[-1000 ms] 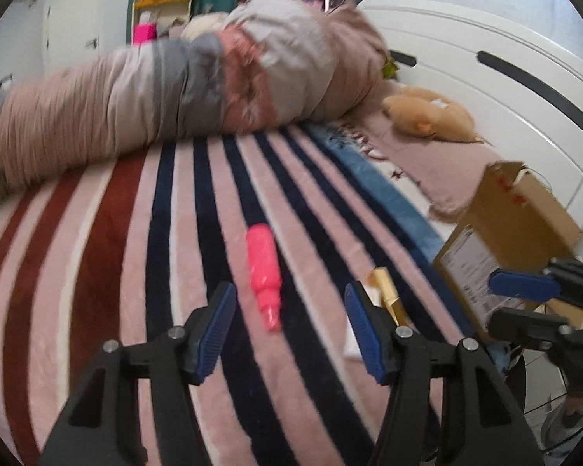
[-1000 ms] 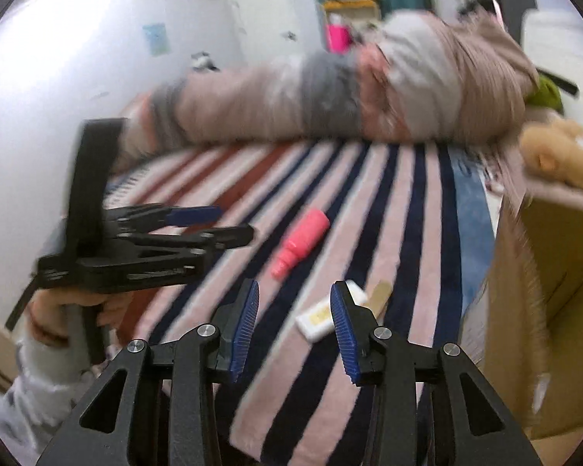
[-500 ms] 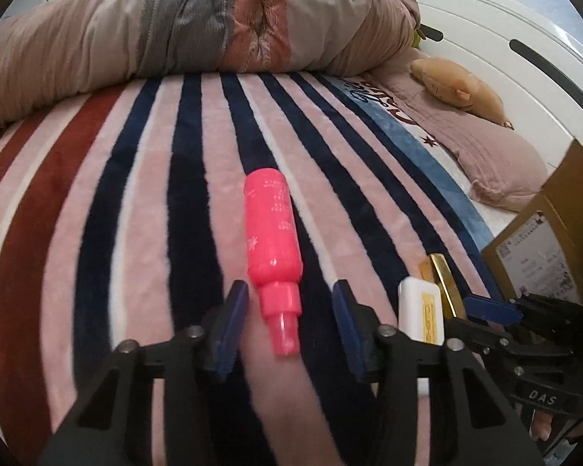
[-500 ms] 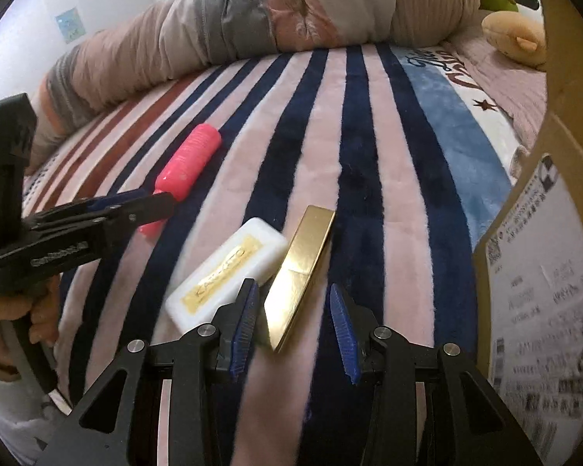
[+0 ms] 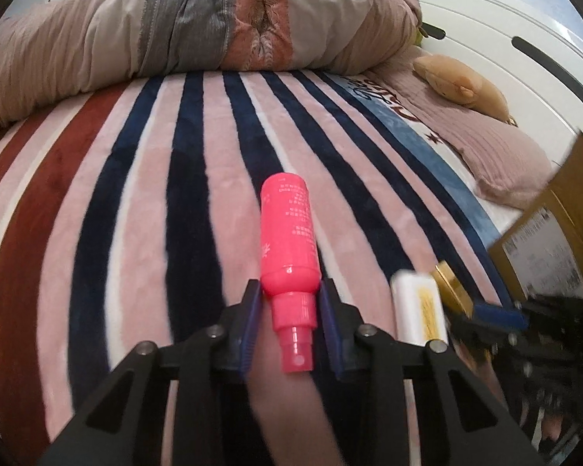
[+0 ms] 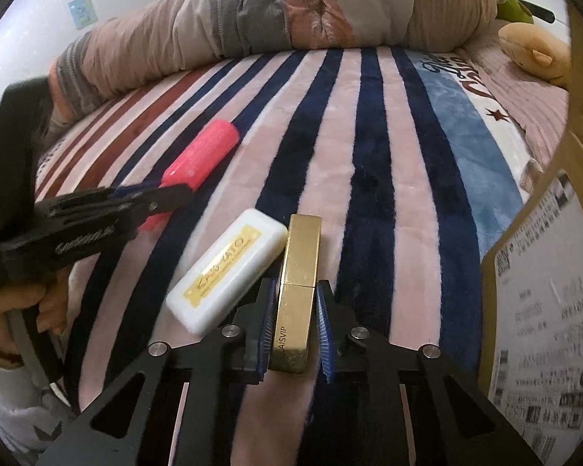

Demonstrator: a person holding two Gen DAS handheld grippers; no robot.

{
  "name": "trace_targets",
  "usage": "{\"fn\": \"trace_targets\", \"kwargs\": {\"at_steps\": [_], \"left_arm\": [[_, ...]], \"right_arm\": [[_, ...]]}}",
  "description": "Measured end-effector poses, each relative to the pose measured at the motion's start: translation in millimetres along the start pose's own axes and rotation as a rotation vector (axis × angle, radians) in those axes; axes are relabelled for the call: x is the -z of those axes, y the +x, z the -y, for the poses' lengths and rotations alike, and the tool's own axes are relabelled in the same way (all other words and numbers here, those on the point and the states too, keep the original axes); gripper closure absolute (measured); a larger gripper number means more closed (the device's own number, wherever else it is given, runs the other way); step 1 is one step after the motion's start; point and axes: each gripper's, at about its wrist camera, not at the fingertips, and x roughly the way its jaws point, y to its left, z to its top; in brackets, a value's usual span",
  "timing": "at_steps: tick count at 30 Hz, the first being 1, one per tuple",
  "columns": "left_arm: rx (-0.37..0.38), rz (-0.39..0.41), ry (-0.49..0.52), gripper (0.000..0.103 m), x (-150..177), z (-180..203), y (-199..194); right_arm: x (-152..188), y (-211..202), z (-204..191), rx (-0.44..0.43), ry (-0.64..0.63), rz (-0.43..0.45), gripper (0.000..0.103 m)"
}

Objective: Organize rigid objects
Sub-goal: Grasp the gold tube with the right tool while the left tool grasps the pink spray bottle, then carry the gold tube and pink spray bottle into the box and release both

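Observation:
A pink spray bottle (image 5: 289, 240) lies on the striped blanket, nozzle toward me. My left gripper (image 5: 289, 291) has its blue pads against the bottle's shoulder on both sides. The bottle also shows in the right wrist view (image 6: 202, 155). A gold rectangular case (image 6: 297, 287) lies between the pads of my right gripper (image 6: 294, 291); a narrow gap shows on the right side. A white box with a gold label (image 6: 227, 272) lies touching the gold case on its left. Both show blurred in the left wrist view, the white box (image 5: 418, 306) and the gold case (image 5: 449, 285).
A cardboard box with a printed label (image 6: 544, 291) stands at the right, also in the left wrist view (image 5: 540, 248). A rolled duvet (image 5: 198, 27) lies across the far side of the bed. A tan plush toy (image 5: 460, 85) rests on a pillow at the far right.
Both grippers have moved forward and down onto the bed. The left jaws have closed on the pink bottle's shoulder. The right jaws have narrowed around the gold case.

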Motion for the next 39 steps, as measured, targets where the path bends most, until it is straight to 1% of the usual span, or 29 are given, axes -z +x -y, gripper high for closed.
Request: {"fn": "trace_targets", "kwargs": {"at_steps": [4, 7, 9, 10, 12, 13, 17, 18, 19, 22, 24, 27, 30, 32, 34, 37, 39], "left_arm": [[-0.010, -0.020, 0.006, 0.076, 29, 4, -26], [-0.028, -0.023, 0.006, 0.076, 48, 10, -38], [-0.042, -0.017, 0.013, 0.076, 55, 14, -40], [-0.044, -0.011, 0.006, 0.076, 56, 14, -39], [-0.042, -0.015, -0.022, 0.071, 55, 13, -36], [-0.042, -0.011, -0.032, 0.070, 53, 12, -34], [-0.061, 0.001, -0.036, 0.071, 42, 14, -22], [-0.064, -0.001, -0.041, 0.071, 39, 14, -18], [-0.074, 0.000, -0.043, 0.074, 37, 14, -16], [-0.074, 0.005, -0.040, 0.074, 36, 14, -17], [-0.067, 0.011, -0.034, 0.074, 36, 14, -23], [-0.057, 0.039, -0.020, 0.074, 36, 18, -42], [-0.050, 0.095, -0.006, 0.074, 34, 26, -71], [-0.046, 0.135, -0.005, 0.074, 30, 31, -93], [-0.034, 0.176, 0.020, 0.075, 25, 41, -116], [-0.030, 0.211, 0.057, 0.075, 19, 54, -135], [-0.042, 0.231, 0.076, 0.075, 16, 60, -145]], "right_arm": [[13, -12, 1, -0.016, -0.003, -0.014, 0.089], [24, -20, -1, -0.022, -0.012, -0.021, 0.089], [30, -23, -2, -0.017, -0.012, -0.021, 0.089], [31, -23, -1, -0.015, -0.007, -0.019, 0.089], [32, -22, 0, -0.020, 0.005, -0.017, 0.089], [31, -21, 0, -0.020, 0.006, -0.018, 0.089], [27, -12, -1, -0.012, -0.005, -0.024, 0.089], [26, -10, -2, -0.008, -0.011, -0.024, 0.089], [25, -8, -2, -0.002, -0.015, -0.023, 0.089], [22, -10, -7, 0.008, -0.034, -0.012, 0.089], [22, -16, -9, -0.011, -0.040, 0.001, 0.089], [20, -32, -18, -0.028, -0.064, 0.037, 0.089], [18, -57, -27, -0.081, -0.076, 0.088, 0.089], [17, -79, -35, -0.108, -0.093, 0.135, 0.089], [15, -102, -38, -0.132, -0.102, 0.182, 0.089], [9, -137, -34, -0.169, -0.095, 0.246, 0.089], [6, -156, -33, -0.167, -0.099, 0.286, 0.089]]}}
